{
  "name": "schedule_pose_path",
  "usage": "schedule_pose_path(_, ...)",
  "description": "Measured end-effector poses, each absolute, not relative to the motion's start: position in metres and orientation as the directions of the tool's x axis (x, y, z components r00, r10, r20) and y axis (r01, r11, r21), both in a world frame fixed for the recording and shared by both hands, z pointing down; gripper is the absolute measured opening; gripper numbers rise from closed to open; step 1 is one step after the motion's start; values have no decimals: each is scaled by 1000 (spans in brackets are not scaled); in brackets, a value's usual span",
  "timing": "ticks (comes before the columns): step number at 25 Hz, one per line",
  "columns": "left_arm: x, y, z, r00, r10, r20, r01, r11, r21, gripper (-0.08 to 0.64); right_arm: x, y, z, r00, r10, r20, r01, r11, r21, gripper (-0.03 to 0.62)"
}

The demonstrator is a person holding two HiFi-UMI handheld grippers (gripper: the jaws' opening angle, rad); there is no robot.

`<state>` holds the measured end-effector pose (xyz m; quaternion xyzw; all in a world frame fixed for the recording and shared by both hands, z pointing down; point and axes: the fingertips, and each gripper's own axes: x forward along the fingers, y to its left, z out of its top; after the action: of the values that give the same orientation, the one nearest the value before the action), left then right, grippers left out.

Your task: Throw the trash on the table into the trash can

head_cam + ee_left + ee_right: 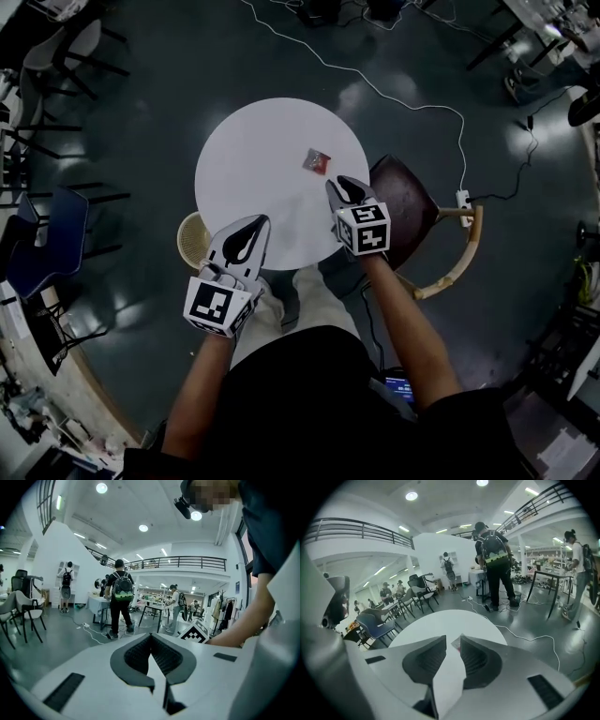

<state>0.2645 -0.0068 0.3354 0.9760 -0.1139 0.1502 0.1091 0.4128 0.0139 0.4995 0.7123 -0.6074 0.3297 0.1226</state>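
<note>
A small crumpled red-and-grey wrapper (pixel 317 161) lies on the round white table (pixel 253 159), right of its middle. My right gripper (pixel 337 184) hovers at the table's near right edge, just short of the wrapper, jaws open with a narrow gap and nothing between them. In the right gripper view the wrapper (pixel 455 644) peeks out just beyond the right gripper (pixel 453 636) tips. My left gripper (pixel 261 222) sits over the table's near edge, shut and empty; the left gripper (pixel 150 636) tips meet. A wicker trash can (pixel 190 239) stands on the floor at the table's near left, beside my left gripper.
A brown chair (pixel 411 202) with a curved wooden frame stands right of the table. A white cable (pixel 412 98) runs across the dark floor beyond. Chairs (pixel 56 225) stand at the left. Several people (pixel 494 564) stand farther off in the hall.
</note>
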Motion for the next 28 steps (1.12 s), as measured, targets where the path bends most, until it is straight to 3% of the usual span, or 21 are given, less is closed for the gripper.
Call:
schedule_pose_path(11, 272, -36, 386, 898, -225, 377, -321, -923, 213, 15, 442, -33, 590, 11, -701, 713, -919, -288, -268, 140)
schedule_pose_path(25, 282, -53, 401, 881, -237, 409, -335, -924, 186, 15, 450, -48, 629, 10, -644, 765, -892, -352, -285, 137)
schedule_pose_path(28, 282, -56, 405, 878, -240, 415, -339, -923, 182, 15, 453, -49, 632, 23, -637, 771, -899, -350, -262, 87)
